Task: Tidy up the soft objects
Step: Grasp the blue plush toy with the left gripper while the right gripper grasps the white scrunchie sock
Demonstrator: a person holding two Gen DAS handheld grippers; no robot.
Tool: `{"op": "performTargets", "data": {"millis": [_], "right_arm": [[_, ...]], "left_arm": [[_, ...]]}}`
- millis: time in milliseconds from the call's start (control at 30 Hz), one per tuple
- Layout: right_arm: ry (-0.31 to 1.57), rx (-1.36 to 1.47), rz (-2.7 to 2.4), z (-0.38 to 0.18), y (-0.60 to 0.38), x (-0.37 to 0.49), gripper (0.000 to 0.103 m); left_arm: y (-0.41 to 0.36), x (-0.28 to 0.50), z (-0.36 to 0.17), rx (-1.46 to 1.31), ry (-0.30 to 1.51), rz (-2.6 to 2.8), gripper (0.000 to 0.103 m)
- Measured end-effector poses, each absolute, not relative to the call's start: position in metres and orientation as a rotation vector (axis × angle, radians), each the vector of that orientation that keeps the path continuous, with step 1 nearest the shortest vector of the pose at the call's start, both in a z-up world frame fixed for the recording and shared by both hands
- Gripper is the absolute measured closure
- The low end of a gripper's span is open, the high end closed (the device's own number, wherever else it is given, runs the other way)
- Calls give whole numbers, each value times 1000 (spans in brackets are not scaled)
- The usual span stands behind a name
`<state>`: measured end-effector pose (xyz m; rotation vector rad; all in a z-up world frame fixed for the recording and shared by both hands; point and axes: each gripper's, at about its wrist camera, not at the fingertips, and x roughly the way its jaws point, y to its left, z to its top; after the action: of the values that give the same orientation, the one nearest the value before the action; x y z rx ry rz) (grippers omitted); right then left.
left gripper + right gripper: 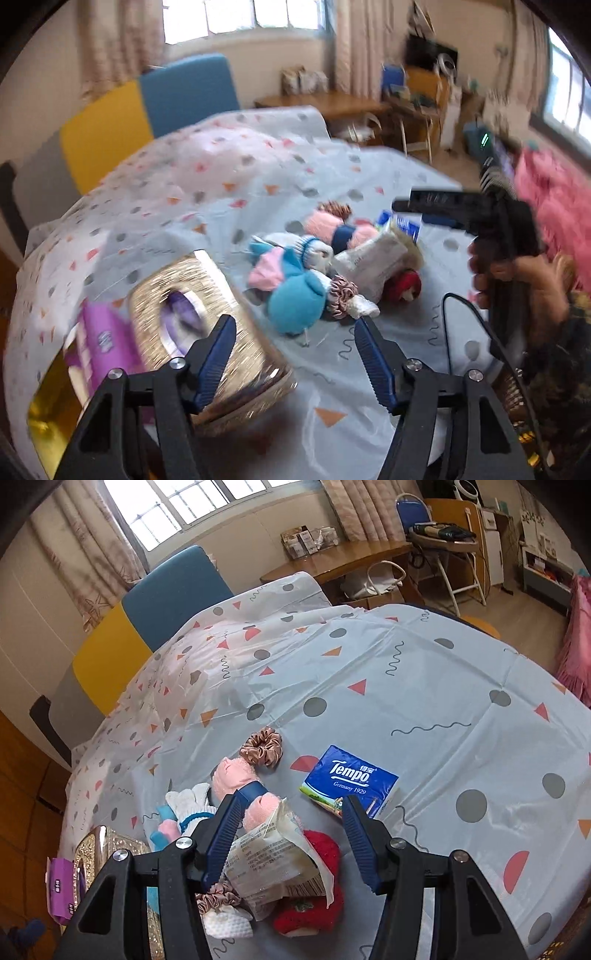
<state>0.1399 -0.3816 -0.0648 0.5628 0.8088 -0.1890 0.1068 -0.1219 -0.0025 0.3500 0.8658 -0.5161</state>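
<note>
Wipes (273, 864) lie between my right gripper's (288, 834) spread, empty fingers, on the red sock (321, 849). The pack looks light, crinkly and slick, so I'd pinch it across the middle. Left gripper (295, 354) hangs open too, its left finger over the gold box (192, 295), socks (291, 291) just beyond its tips.
</note>
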Motion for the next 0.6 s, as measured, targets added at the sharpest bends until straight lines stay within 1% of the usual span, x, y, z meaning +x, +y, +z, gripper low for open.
{"op": "performTargets", "data": {"millis": [67, 133, 333, 467, 500, 600], "right_arm": [[809, 580, -182, -65, -384, 139, 45], [808, 599, -180, -66, -388, 139, 45], [805, 654, -166, -67, -395, 139, 45], [806, 686, -150, -68, -398, 138, 45], [805, 689, -149, -68, -398, 138, 45], [797, 695, -140, -67, -399, 137, 45]], "left_arm": [[-138, 117, -11, 375, 897, -523, 37], [-154, 131, -21, 407, 944, -525, 41], [-189, 154, -55, 594, 1018, -505, 42], [-196, 168, -78, 647, 1071, -452, 42], [-196, 172, -83, 635, 1088, -440, 43], [-197, 180, -97, 613, 1122, -420, 54]]}}
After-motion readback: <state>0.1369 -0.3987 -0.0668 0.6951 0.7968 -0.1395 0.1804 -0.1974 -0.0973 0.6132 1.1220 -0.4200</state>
